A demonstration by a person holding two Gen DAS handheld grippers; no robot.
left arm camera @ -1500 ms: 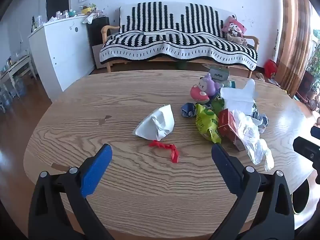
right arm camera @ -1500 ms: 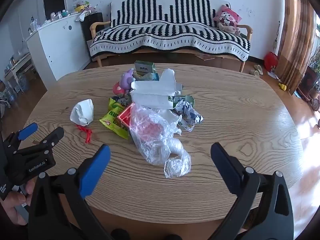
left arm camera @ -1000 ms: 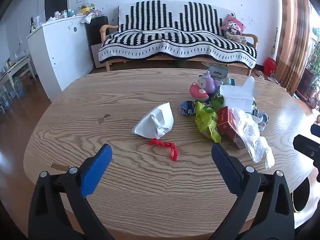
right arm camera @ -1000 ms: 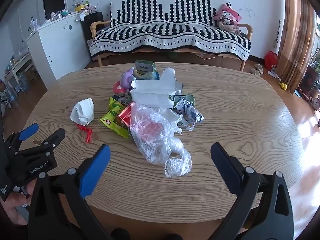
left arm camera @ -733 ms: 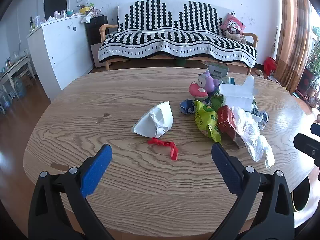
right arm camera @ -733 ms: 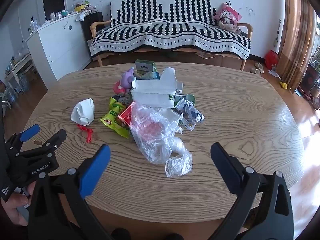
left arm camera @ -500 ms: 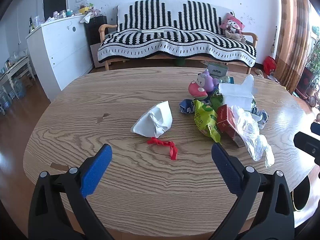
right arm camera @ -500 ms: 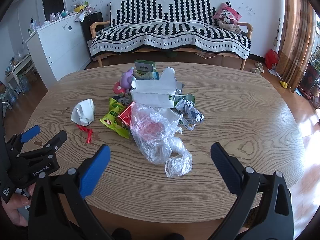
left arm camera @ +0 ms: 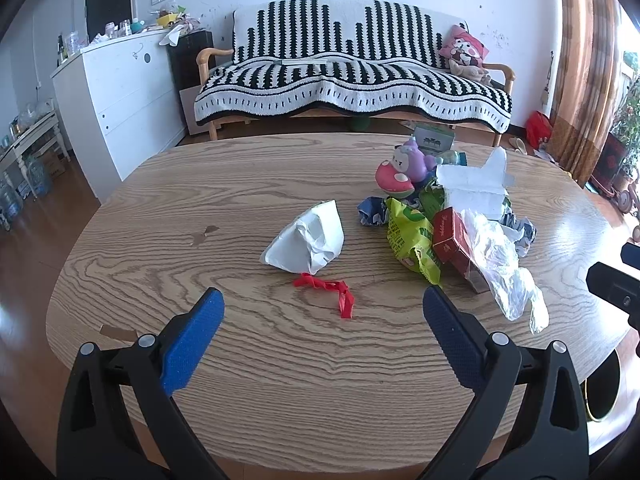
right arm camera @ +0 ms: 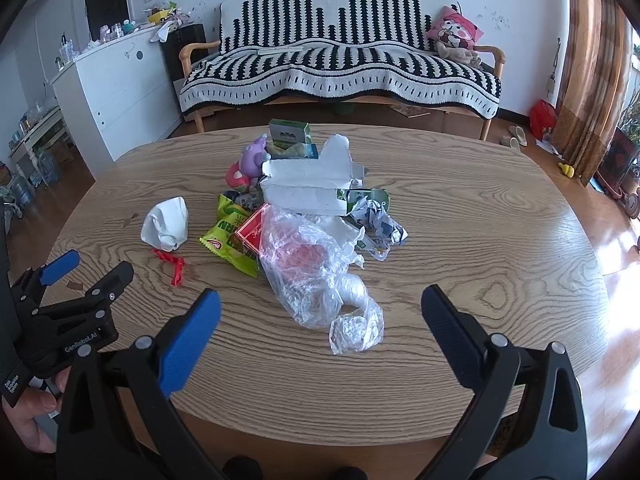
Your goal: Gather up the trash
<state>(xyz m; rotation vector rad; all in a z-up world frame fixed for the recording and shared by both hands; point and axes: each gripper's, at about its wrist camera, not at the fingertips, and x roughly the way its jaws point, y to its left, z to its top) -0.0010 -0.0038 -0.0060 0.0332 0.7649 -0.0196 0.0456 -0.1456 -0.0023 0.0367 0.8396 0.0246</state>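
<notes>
Trash lies on an oval wooden table (left arm camera: 280, 368). A crumpled white paper (left arm camera: 308, 238) and a red ribbon scrap (left arm camera: 332, 290) lie just ahead of my open, empty left gripper (left arm camera: 320, 320). A pile to the right holds a green snack bag (left arm camera: 412, 240), a red box (left arm camera: 450, 232), a clear plastic bag (right arm camera: 316, 276) and a torn white carton (right arm camera: 312, 184). My right gripper (right arm camera: 320, 316) is open and empty, just short of the plastic bag. The left gripper (right arm camera: 84, 268) also shows in the right wrist view.
A purple toy with a pink mushroom (left arm camera: 404, 166) and a small green box (right arm camera: 290, 132) sit behind the pile. A striped sofa (left arm camera: 352, 76) stands behind the table, a white cabinet (left arm camera: 116, 92) to the left, curtains (left arm camera: 588, 60) to the right.
Both grippers stay open and almost still. The left wrist view has crept slightly, so the paper and ribbon sit a touch lower and left.
</notes>
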